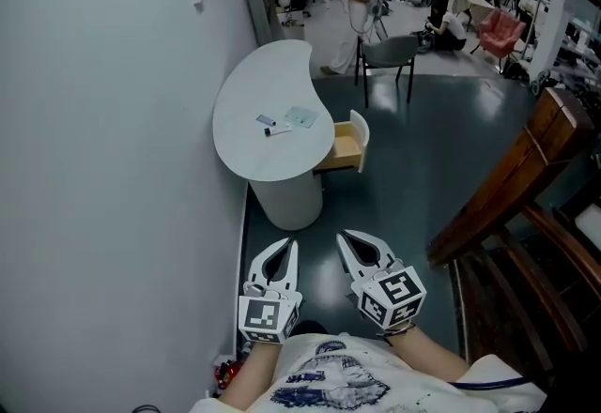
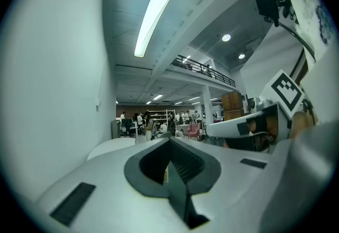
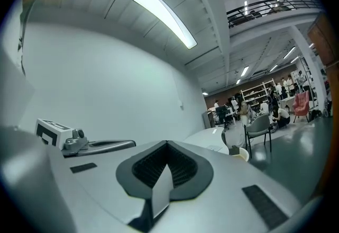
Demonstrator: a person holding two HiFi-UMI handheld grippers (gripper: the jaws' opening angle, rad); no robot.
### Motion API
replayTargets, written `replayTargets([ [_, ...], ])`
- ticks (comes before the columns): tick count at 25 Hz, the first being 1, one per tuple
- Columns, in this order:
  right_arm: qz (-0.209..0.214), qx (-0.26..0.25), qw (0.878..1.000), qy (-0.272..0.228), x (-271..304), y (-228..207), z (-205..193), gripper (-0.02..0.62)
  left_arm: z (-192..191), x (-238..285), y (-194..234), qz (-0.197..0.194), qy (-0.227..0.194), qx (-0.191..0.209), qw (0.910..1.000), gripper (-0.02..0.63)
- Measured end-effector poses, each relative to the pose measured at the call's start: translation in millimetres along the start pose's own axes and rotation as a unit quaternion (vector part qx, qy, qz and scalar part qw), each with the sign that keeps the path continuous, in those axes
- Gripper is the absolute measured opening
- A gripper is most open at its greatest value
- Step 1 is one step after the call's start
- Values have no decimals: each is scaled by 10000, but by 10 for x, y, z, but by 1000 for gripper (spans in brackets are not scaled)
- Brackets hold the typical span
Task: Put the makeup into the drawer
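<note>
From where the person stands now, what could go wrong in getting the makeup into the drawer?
The makeup is small and lies flat on the table: jaws could slip or knock it off. The open drawer juts out sideways: a careless approach might bump it shut.

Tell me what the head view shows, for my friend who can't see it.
A person's left gripper and right gripper, both shut and empty, point toward a white table. Makeup items lie on it; its side drawer is open.
</note>
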State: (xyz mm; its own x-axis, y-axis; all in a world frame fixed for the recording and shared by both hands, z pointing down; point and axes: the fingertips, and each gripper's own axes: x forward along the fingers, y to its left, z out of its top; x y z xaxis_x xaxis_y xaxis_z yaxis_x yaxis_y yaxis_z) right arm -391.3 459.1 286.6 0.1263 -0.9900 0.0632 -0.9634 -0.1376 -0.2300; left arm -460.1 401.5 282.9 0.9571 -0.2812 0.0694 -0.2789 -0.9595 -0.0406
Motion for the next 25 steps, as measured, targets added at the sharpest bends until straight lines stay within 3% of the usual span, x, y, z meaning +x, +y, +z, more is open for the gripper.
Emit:
replayTargets([
  [14,-82,246,9994,240,467,-526,-165,20,-199,708,211,-206,155,-93,9996,47],
  [25,-171,208,9989,382,1492,-899,-14,20,-144,1479,1034,-223,118,-97,9996,46],
])
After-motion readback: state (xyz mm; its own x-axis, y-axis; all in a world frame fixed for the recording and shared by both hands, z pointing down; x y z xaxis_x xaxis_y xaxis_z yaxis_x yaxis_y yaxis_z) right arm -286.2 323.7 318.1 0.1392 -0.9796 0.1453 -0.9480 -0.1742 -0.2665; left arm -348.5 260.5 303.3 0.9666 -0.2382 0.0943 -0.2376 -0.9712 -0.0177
